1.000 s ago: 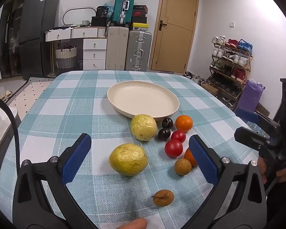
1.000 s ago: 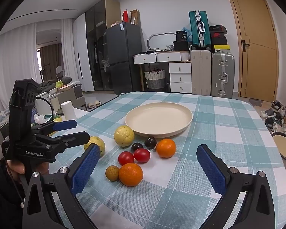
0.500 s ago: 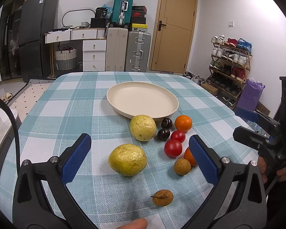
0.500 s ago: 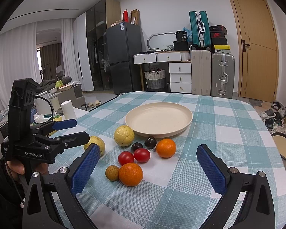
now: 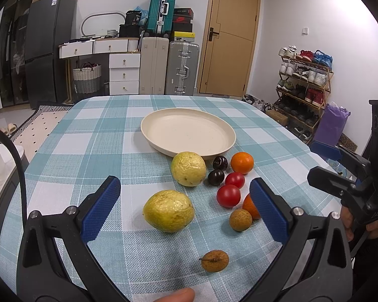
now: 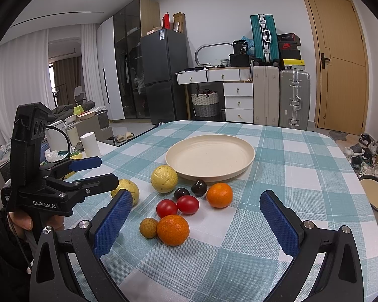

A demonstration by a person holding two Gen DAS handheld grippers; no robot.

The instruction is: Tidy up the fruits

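Both hand-held grippers hover with jaws spread wide and empty: the left hand-held gripper (image 5: 185, 207) frames the near yellow fruit (image 5: 168, 210), which lies on the bench (image 5: 88, 138) with its long axis running left-right. The right hand-held gripper (image 6: 196, 222) faces the near orange (image 6: 173, 229). All fruit lies near of the empty plate (image 5: 161, 146), so the left looks best placed to start.

Round cream plate (image 5: 189, 132) sits flat on the tabletop, nothing in it. Loose fruit lies on my side of it. One wrinkled yellow round fruit (image 5: 188, 168) just beside the rim; a second yellow wrinkled fruit (image 5: 168, 211) nearer me, apart. Two dark plums (image 5: 218, 170) touch. Two red tomatoes (image 5: 230, 188) side by side. One orange mandarin (image 5: 242, 162) near the plate, another orange mandarin (image 6: 173, 229) touching a brown longan (image 6: 148, 227). A second stemmed brown longan (image 5: 215, 260) lies alone, nearest me.
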